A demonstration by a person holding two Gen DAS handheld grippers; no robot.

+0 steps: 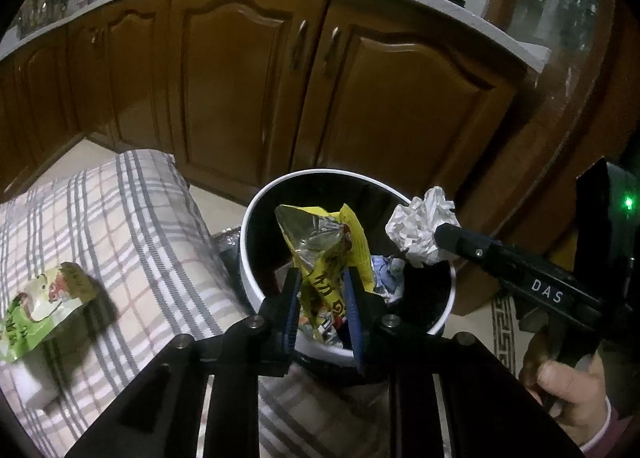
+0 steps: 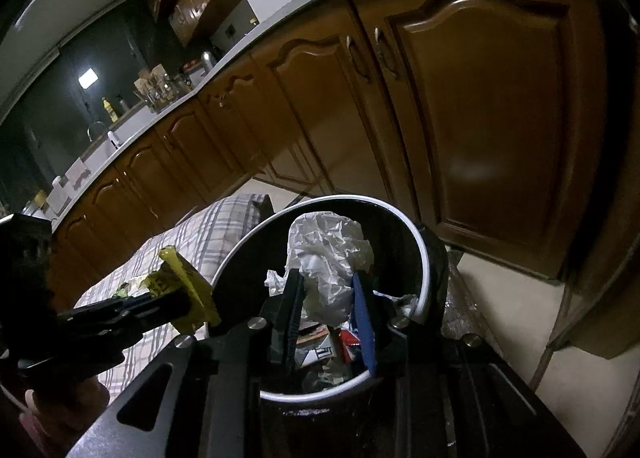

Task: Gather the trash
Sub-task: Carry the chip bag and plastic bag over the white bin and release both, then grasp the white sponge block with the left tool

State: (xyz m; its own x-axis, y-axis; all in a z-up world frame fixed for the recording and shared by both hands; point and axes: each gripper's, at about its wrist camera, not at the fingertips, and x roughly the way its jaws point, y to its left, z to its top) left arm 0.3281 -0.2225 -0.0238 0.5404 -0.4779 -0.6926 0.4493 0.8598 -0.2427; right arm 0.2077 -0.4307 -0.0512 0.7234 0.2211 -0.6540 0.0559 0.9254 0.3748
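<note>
My left gripper (image 1: pixel 322 278) is shut on a yellow snack wrapper (image 1: pixel 320 242) and holds it over the open round trash bin (image 1: pixel 256 202), which has a white rim and black inside. My right gripper (image 2: pixel 328 282) is shut on a crumpled white paper ball (image 2: pixel 328 254) over the same bin (image 2: pixel 424 258). In the left wrist view the paper ball (image 1: pixel 420 226) sits at the bin's right rim. In the right wrist view the yellow wrapper (image 2: pixel 188 290) is at the bin's left rim. Other trash lies inside the bin (image 2: pixel 320 346).
A green snack packet (image 1: pixel 40 306) lies on a plaid-covered surface (image 1: pixel 132 226) left of the bin, with a white block (image 1: pixel 36 382) beside it. Brown kitchen cabinets (image 1: pixel 240 90) stand behind. A patterned rug (image 1: pixel 504 330) lies at right.
</note>
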